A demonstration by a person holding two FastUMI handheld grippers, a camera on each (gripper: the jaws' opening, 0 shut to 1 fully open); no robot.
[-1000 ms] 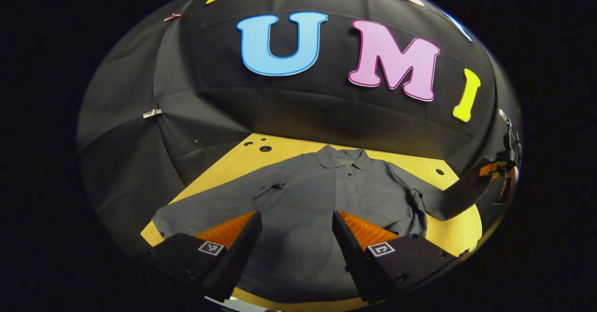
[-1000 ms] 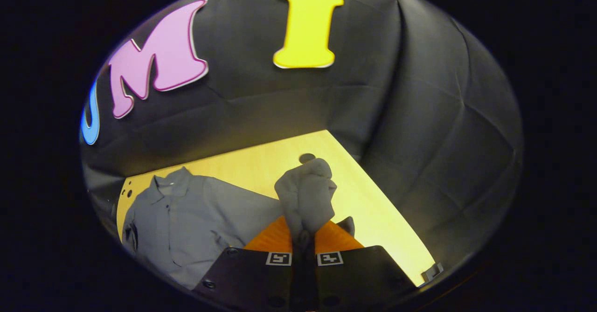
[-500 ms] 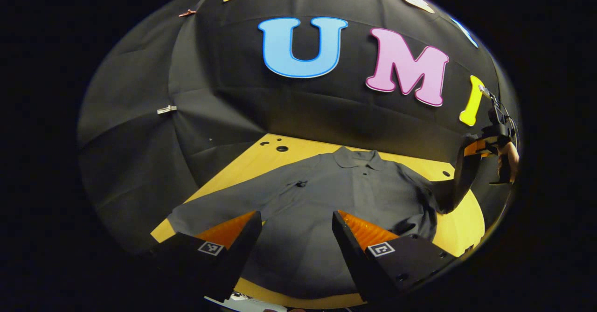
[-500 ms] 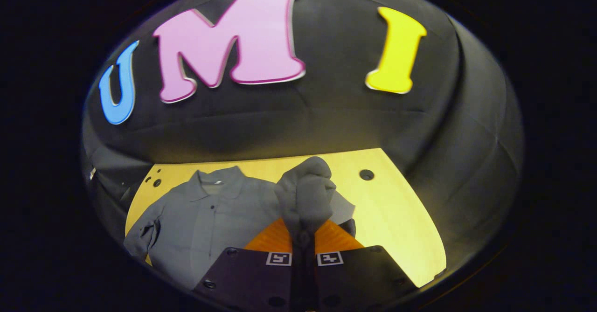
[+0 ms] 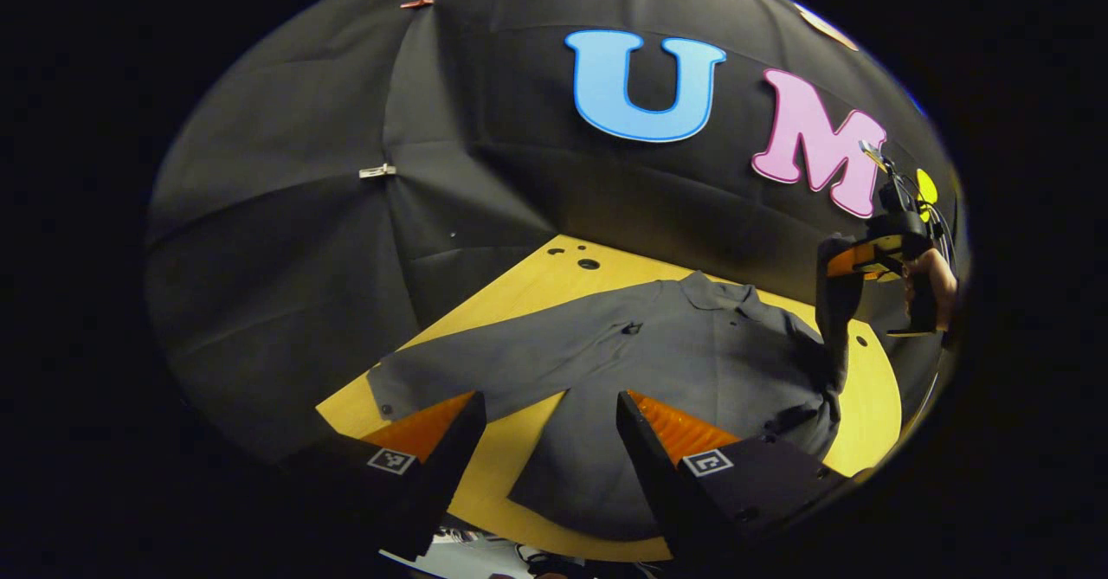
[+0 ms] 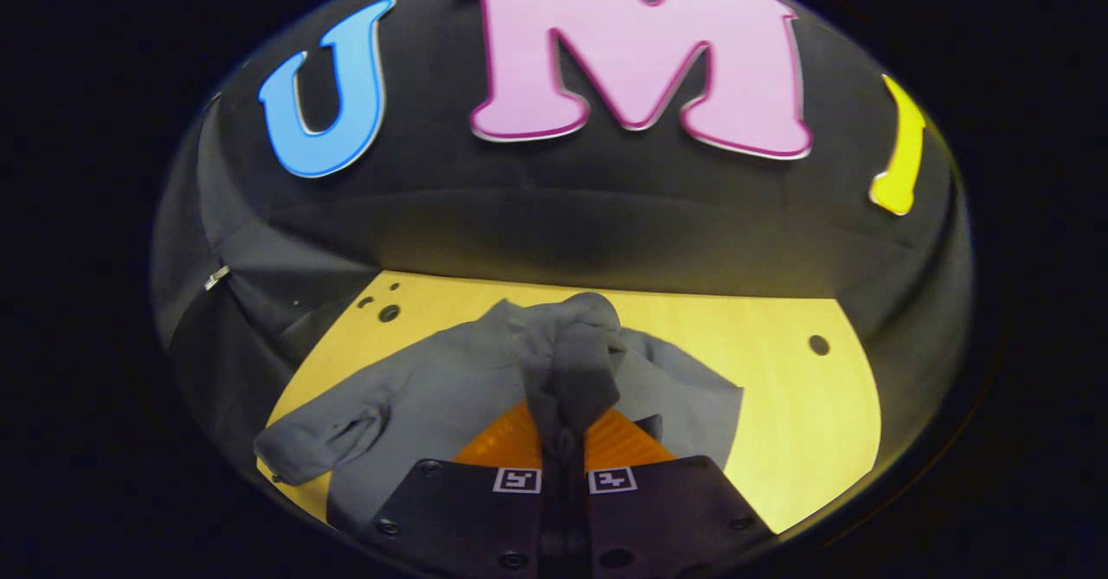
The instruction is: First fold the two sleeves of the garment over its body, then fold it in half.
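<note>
Now lifting one sleeve [image 6: 571,363] of the grey polo shirt [image 5: 692,363] on the wooden table [image 5: 519,293], right gripper [image 6: 564,440] clamped on its cuff, left gripper [image 5: 545,432] wide apart, holding nothing; neither sleeve folded yet, halving undone.

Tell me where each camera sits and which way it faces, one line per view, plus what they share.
Left gripper view: rides the open left gripper, looking across the table at the shirt; right gripper and hand farther off.
Right gripper view: rides the right gripper, shut on the lifted sleeve, facing the booth wall.
Shared: shirt, table.
</note>
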